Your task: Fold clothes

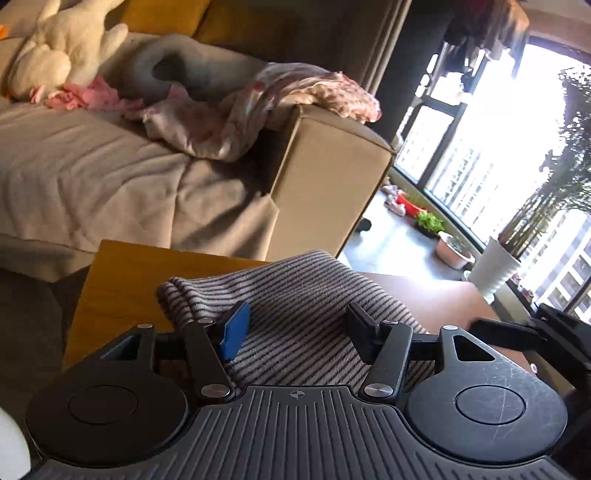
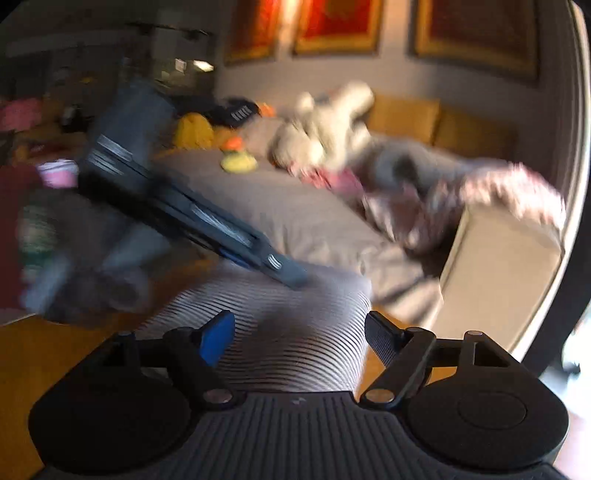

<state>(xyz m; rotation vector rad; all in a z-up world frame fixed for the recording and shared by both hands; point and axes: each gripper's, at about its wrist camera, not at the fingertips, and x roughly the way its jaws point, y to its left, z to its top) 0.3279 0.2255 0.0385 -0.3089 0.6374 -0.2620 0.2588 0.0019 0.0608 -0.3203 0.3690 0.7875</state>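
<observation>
Behind both grippers a grey-covered sofa [image 1: 92,173] is seen. Ahead of the left gripper [image 1: 295,328] and right gripper [image 2: 301,338], a folded striped garment [image 1: 295,291] is laid on the wooden table [image 1: 122,280]. Both pairs of jaws are held apart, nothing being gripped.

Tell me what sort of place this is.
Most likely a home living room. A beige fabric sofa carries a white plush rabbit toy and loose pink clothes, framed red pictures hang on the wall, and a striped grey folded garment lies on a low wooden table.
</observation>
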